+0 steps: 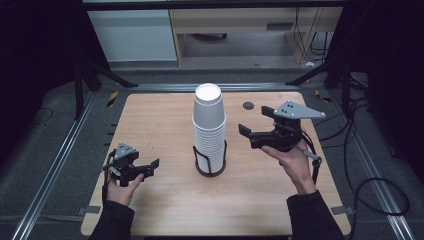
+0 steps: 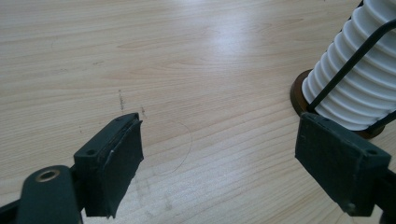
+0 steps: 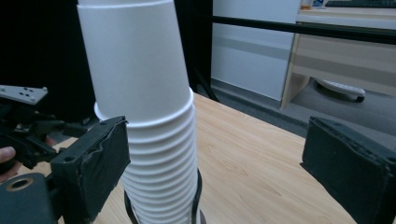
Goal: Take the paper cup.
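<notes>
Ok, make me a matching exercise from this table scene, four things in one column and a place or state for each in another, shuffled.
Things:
1. cup stack
2. left gripper
3. right gripper
4. wire holder

Descriptions:
A. dark, ringing the stack's foot
B. white, upside down, mid-table
C. open, raised beside the stack's upper part
D. open, low over the table

Pairs: 1-B, 2-D, 3-C, 4-A

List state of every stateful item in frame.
Stack of white paper cups: upside down, nested, upright in holder.
Black wire cup holder on round dark base: upright, loaded.
Left gripper: open, empty, near table.
Right gripper: open, empty, raised beside stack.
</notes>
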The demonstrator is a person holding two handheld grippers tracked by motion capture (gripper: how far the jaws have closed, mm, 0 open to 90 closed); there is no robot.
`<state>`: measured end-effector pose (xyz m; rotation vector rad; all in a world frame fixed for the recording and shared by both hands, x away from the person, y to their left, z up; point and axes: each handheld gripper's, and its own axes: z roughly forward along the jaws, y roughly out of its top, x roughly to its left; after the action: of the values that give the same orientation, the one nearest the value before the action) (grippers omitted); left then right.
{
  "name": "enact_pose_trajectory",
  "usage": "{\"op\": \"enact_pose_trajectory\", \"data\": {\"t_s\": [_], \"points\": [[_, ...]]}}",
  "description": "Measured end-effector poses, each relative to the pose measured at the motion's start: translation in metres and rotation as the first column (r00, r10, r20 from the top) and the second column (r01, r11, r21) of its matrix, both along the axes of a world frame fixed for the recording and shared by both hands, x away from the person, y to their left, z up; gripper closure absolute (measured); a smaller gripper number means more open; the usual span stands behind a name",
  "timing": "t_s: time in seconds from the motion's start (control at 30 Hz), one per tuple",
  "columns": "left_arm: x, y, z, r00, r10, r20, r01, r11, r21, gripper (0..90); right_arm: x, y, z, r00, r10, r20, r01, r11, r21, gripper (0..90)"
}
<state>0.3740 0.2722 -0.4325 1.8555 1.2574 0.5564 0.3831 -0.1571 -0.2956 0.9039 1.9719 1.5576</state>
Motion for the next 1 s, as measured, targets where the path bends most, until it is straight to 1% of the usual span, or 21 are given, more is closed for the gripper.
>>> {"op": "enact_pose_trajectory", "data": {"t_s": [0.07, 0.1, 0.2, 0.23, 0.27, 0.37, 0.4, 0.43, 0.5, 0.63, 0.7, 1.0], "points": [[0.0, 0.0, 0.0, 1.0, 0.0, -0.003, 0.0, 1.0, 0.002, 14.7, 0.001, 0.004, 0.002, 1.0, 0.007, 0.0, -0.007, 1.0, 0.005, 7.1], [0.0, 0.0, 0.0, 1.0, -0.001, -0.002, 0.001, 1.0, 0.002, 14.7, 0.002, 0.009, 0.004, 0.9998, 0.019, 0.002, -0.019, 0.9998, 0.005, 6.9], [0.0, 0.0, 0.0, 1.0, -0.001, -0.003, 0.001, 1.0, 0.001, 14.8, 0.004, 0.014, 0.006, 0.9997, 0.026, 0.006, -0.026, 0.9997, 0.005, 6.8], [0.0, 0.0, -0.001, 1.0, 0.0, -0.003, 0.0, 1.0, 0.002, 14.9, 0.005, 0.019, 0.008, 0.9993, 0.037, 0.006, -0.037, 0.9993, 0.006, 6.5], [0.0, 0.0, -0.001, 1.0, -0.001, -0.006, 0.001, 1.0, 0.0, 14.9, 0.005, 0.019, 0.008, 0.9993, 0.037, 0.006, -0.037, 0.9993, 0.006, 6.5], [0.001, -0.001, -0.001, 1.0, -0.003, -0.008, 0.003, 1.0, 0.004, 14.9, 0.007, 0.029, 0.011, 0.9978, 0.066, 0.005, -0.066, 0.9976, 0.022, 5.9], [0.001, -0.001, -0.002, 1.0, -0.004, -0.009, 0.004, 1.0, 0.005, 14.9, 0.007, 0.029, 0.011, 0.9978, 0.066, 0.005, -0.066, 0.9976, 0.022, 5.9], [0.001, -0.001, -0.002, 0.9999, -0.004, -0.009, 0.004, 1.0, 0.006, 14.9, 0.008, 0.033, 0.012, 0.9971, 0.076, 0.005, -0.076, 0.9968, 0.025, 5.8], [0.001, -0.001, -0.002, 0.9999, -0.006, -0.009, 0.006, 1.0, 0.006, 14.9, 0.009, 0.036, 0.012, 0.9967, 0.081, 0.005, -0.081, 0.9964, 0.023, 5.5], [0.001, -0.001, -0.003, 0.9999, -0.01, -0.01, 0.01, 0.9999, 0.007, 14.9, 0.012, 0.05, 0.014, 0.9945, 0.104, 0.003, -0.104, 0.9944, 0.017, 5.3], [0.001, -0.002, -0.003, 0.9999, -0.01, -0.01, 0.01, 0.9999, 0.008, 14.9, 0.013, 0.052, 0.014, 0.9939, 0.11, 0.003, -0.11, 0.9938, 0.016, 5.2], [0.001, -0.003, -0.004, 0.9998, -0.013, -0.015, 0.013, 0.9999, 0.007, 14.9, 0.026, 0.074, 0.01, 0.9924, 0.122, -0.021, -0.121, 0.9926, 0.008, 5.1]]}}
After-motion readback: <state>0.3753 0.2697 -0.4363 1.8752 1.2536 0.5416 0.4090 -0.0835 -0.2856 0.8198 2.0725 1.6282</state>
